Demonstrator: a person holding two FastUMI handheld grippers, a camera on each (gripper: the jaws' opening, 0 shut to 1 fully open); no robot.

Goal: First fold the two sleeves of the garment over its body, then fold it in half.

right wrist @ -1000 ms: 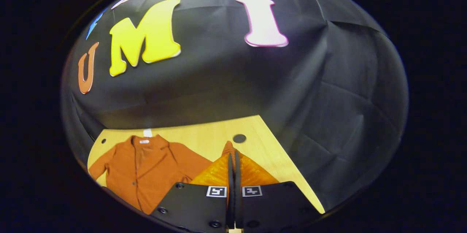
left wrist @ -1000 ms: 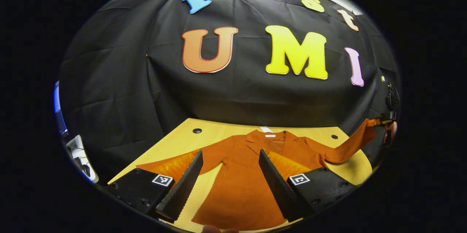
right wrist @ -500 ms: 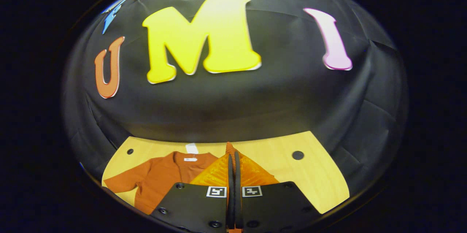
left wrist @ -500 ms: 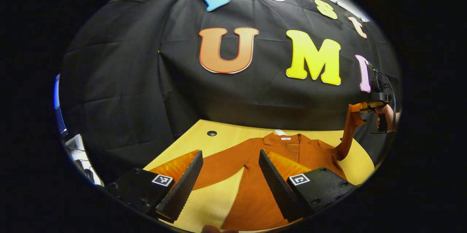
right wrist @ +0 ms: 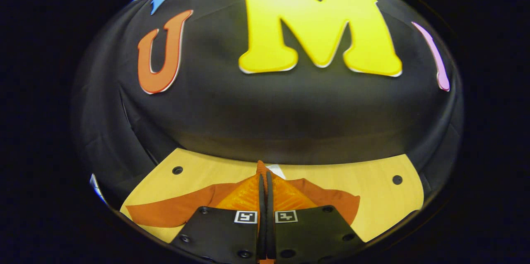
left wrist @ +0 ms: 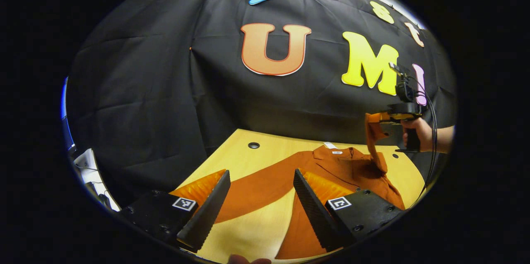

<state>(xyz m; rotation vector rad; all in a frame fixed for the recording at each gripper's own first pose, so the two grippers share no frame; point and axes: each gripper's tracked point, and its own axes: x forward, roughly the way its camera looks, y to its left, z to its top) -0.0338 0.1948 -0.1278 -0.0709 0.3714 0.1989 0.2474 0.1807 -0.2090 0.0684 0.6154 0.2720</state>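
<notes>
— Where was the garment (left wrist: 331,169)?

— Spread on the wooden counter (left wrist: 244,158), one sleeve (left wrist: 256,187) stretched out flat. The other sleeve (left wrist: 374,144) hung raised above its body, clamped in the right hand-held gripper (left wrist: 374,118), which a hand (left wrist: 416,133) held.

— And the left hand-held gripper (left wrist: 261,206)?

— Its fingers stood well apart over the counter, gripping nothing.

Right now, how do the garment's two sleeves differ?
The right sleeve hangs lifted off the table, its cuff pinched in the shut right gripper; the left sleeve lies flat and stretched out, ahead of the open left gripper, untouched. Both are the same rust orange.
</notes>
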